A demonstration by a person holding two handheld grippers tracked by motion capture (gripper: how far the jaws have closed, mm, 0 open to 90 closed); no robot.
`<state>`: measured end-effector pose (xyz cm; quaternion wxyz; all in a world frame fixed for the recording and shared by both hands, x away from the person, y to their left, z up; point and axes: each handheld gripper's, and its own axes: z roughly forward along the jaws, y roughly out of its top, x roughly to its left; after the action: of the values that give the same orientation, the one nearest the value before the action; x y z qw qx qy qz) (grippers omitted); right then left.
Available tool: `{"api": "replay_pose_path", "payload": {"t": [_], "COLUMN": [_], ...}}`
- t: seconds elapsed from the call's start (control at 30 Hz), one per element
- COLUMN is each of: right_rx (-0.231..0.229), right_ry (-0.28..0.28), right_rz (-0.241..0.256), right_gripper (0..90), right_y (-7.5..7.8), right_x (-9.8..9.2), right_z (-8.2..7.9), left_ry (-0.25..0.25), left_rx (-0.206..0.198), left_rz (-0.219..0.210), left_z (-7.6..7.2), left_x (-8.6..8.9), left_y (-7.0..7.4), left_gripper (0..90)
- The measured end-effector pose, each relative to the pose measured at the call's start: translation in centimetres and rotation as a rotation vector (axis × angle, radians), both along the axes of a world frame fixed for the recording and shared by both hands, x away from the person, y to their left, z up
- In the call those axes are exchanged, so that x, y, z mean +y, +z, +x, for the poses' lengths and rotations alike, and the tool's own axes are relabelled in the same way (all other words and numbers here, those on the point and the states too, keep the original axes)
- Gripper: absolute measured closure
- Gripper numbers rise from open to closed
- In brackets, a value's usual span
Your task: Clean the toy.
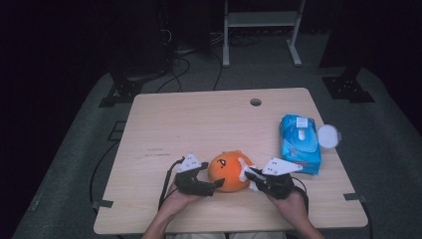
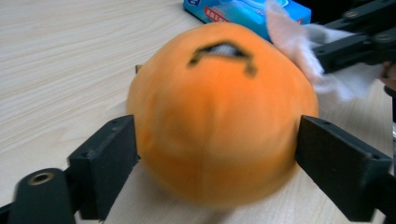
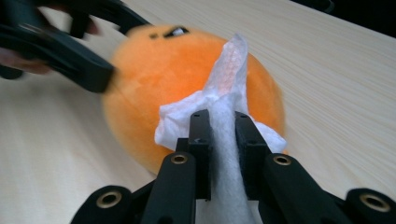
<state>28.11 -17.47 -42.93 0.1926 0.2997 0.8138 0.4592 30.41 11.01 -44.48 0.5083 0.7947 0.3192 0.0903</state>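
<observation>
Hands at bottom edge of high view, one gripper each. Left gripper [image 1: 215, 184]: jaws clamped on flanks of orange plush ball [image 1: 229, 171], one each side, contact looks firm though left gripper view is blurred. Ball near front centre of table [image 1: 199, 119], roughly round, no clear long axis; black face marking on top, pointing up and away from person. Right gripper [image 1: 249, 173]: jaws closed on white wipe [image 3: 224, 93], wipe pressed against ball's right side. Blue wipe pack [image 1: 300, 143] lies right of ball, long axis front to back.
</observation>
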Motion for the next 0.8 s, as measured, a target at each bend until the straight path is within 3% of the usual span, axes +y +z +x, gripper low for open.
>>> {"api": "replay_pose_path", "payload": {"t": [0.07,0.17,0.2,0.27,0.37,0.47,0.53,0.67,0.8], "right_rx": [0.029,0.01,0.005,-0.001,-0.007,0.008,0.014,-0.016,-0.022], "right_ry": [-0.01,0.005,0.054,0.096,0.081,0.024,0.02,0.12,0.096], "right_rz": [0.03,0.019,0.042,0.051,0.036,0.039,0.042,0.024,0.027], "right_gripper": [79.0,78.9,78.9,78.9,79.1,79.3,79.3,79.2,79.3], "right_y": [-0.2,0.0,0.2,0.5,0.8,0.7,0.8,1.0,1.3], "right_x": [-0.4,0.3,1.2,1.9,1.6,0.4,0.3,2.9,2.6], "right_z": [0.3,-0.1,-0.6,-0.8,-0.4,0.2,0.1,-1.2,-0.6], "left_ry": [-0.018,-0.007,-0.01,-0.016,-0.025,-0.007,0.0,-0.014,-0.034], "left_rx": [-0.003,-0.023,-0.051,-0.067,-0.052,-0.004,0.003,-0.075,-0.104], "left_rz": [0.013,0.032,0.046,0.056,0.039,-0.002,-0.003,0.049,0.068], "left_z": [-0.2,-0.2,-0.3,-0.5,-0.5,-0.1,0.0,-0.6,-1.0], "left_x": [-0.5,-0.7,-0.8,-0.8,-0.6,-0.8,-1.0,-1.4,-1.7], "left_y": [-0.4,-0.4,-0.2,-0.3,-0.3,-0.4,-0.5,-0.3,-0.2], "left_gripper": [21.7,29.9,32.2,34.8,34.0,21.0,19.6,33.8,36.6]}}
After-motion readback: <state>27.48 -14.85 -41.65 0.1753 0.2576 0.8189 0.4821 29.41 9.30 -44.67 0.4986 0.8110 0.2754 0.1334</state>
